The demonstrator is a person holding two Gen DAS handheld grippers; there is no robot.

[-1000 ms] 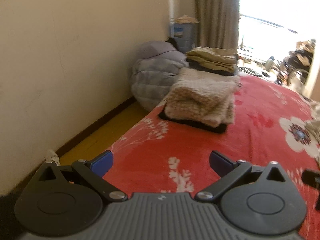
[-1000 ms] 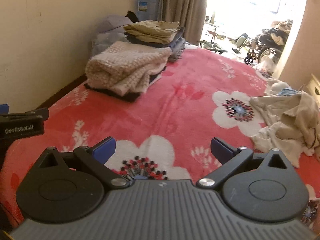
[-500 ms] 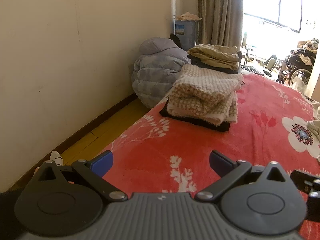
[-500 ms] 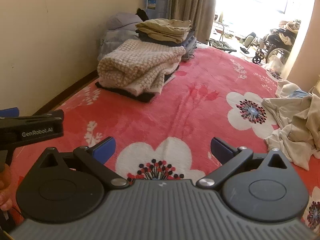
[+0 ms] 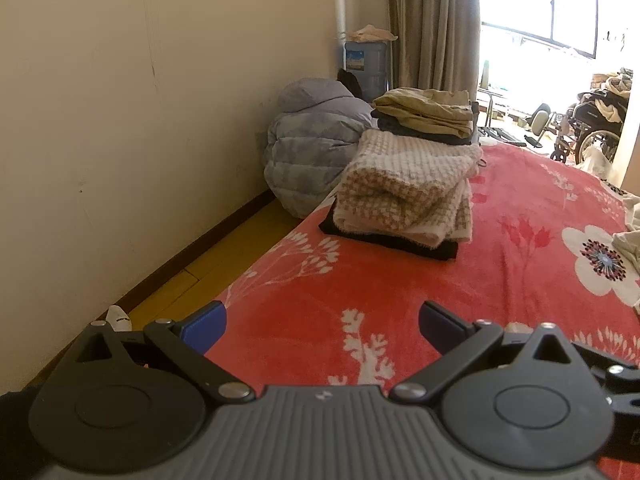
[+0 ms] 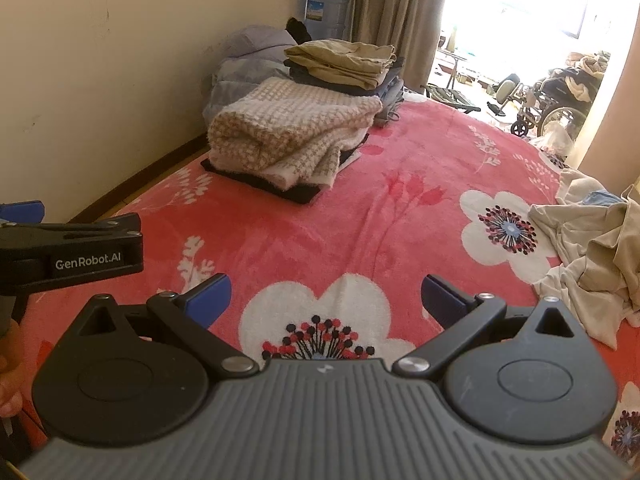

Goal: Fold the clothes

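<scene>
Left gripper (image 5: 322,322): jaws spread wide apart, nothing between them, held above the red floral blanket (image 5: 500,280) near the bed's left edge. Blue pads (image 5: 206,326) visible on the fingers.

Right gripper (image 6: 326,298): jaws likewise wide apart and empty, hanging over a large white flower printed on the blanket. In the right wrist view the left gripper's black body, lettered "GenRobot.AI", shows at 9 o'clock, with part of the person's hand (image 6: 10,364) below it at the frame edge.

Folded clothes: a checked beige-and-white knit (image 6: 288,128) lies on top of a black garment (image 6: 296,192); this stack sits on the blanket at about 11 o'clock from the right gripper, well apart from both grippers. Just behind it, a second stack with tan folded garments (image 6: 344,60) on darker items.

Unfolded clothes: a crumpled heap of cream garments (image 6: 596,256) on the blanket at 3 o'clock in the right wrist view, with a bit of blue cloth showing at its far side. Only its edge shows in the left wrist view, at the right margin.

Surroundings: grey quilted bundle (image 5: 316,148) on the floor against the wall at 12 o'clock, blue water jug (image 5: 366,66) behind it, curtain (image 5: 436,24), wheelchair (image 6: 556,100) at 1 o'clock by the bright window. A white sock (image 5: 118,317) lies on the yellow floor by the baseboard.
</scene>
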